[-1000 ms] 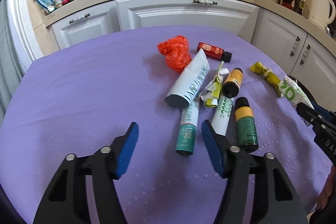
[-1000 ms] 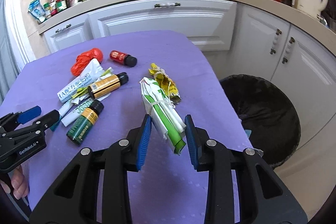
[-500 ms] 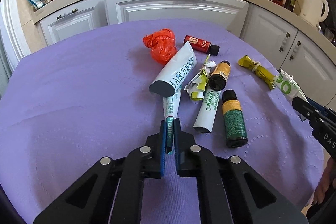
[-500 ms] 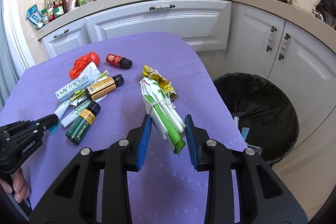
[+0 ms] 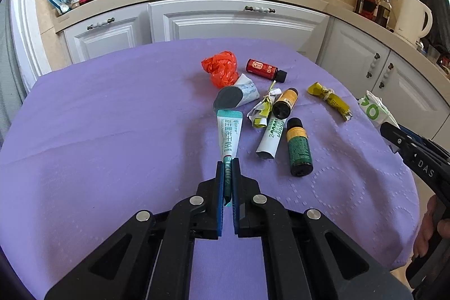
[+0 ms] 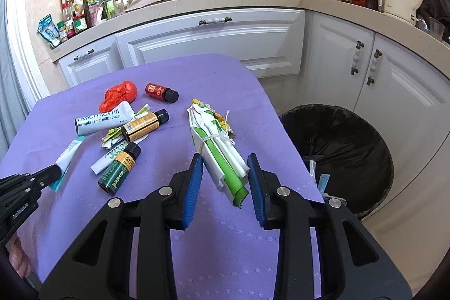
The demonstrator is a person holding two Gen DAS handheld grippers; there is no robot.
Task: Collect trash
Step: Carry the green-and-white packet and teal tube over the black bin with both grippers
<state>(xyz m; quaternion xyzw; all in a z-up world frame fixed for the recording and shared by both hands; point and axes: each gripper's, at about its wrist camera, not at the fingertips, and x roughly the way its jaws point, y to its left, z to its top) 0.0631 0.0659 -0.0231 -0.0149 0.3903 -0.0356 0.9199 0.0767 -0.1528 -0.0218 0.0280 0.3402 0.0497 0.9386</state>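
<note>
Teal-and-white sachet (image 5: pixel 229 135), flat and glossy, is pinched at its near end between the blue pads of the left gripper (image 5: pixel 227 173), jaws pressed together on it. A second ago those jaws stood wide apart with the sachet lying on the cloth between them; now its far end sits raised and clear of the white tube (image 5: pixel 237 94) it was tucked under. Over on the right, the right gripper (image 6: pixel 225 179) clamps a folded green-and-white paper bundle (image 6: pixel 216 148) tied with string, held out over the edge of the purple tablecloth (image 5: pixel 112 117), same as before. On the cloth: a crumpled red plastic bag (image 5: pixel 220 68), a small red bottle (image 5: pixel 264 69), an amber bottle (image 5: pixel 285 103), a dark green bottle (image 5: pixel 299 148), a yellow wrapper (image 5: pixel 329 99). Black-lined bin (image 6: pixel 343 148) stands beside the table.
</note>
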